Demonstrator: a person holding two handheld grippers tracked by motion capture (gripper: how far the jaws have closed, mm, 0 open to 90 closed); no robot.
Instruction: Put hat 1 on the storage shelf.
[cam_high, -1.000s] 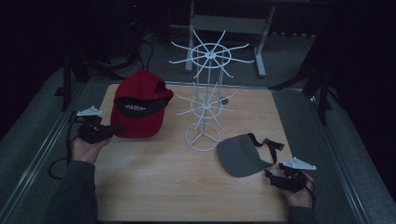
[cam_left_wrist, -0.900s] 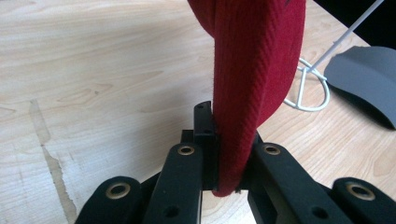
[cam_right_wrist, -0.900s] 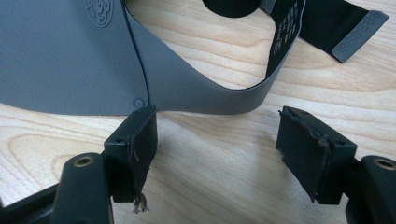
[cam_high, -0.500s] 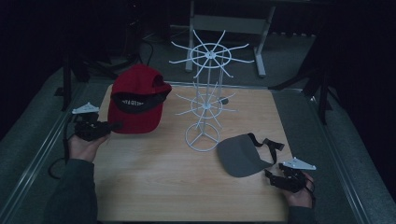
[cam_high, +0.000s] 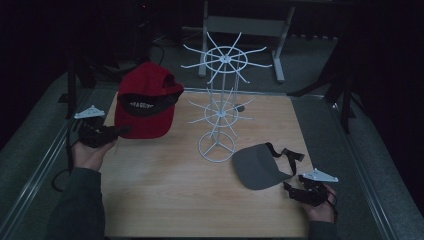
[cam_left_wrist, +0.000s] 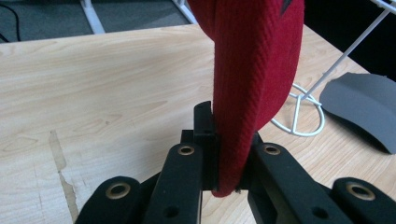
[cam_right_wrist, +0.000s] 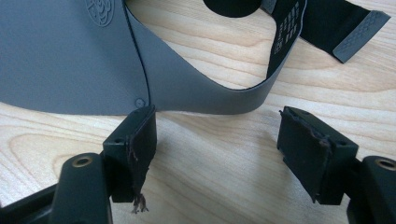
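A red cap (cam_high: 145, 100) hangs lifted above the table's left side, its brim (cam_left_wrist: 254, 79) pinched between the jaws of my left gripper (cam_high: 117, 132), which is shut on it. The white wire hat stand (cam_high: 222, 100) rises at the table's middle, just right of the cap. A grey visor (cam_high: 260, 165) with black straps lies flat at the right front. My right gripper (cam_high: 291, 188) rests on the table beside the visor's edge (cam_right_wrist: 205, 100), jaws open, with bare wood between them.
The wooden table top (cam_high: 165, 200) has metal rails along both sides. The stand's round wire base (cam_left_wrist: 299, 112) sits near the visor. A grey frame (cam_high: 245, 25) stands behind the table in the dark.
My left gripper has lifted the red cap and carried it up and a little back and left. The right gripper and the visor have stayed put.
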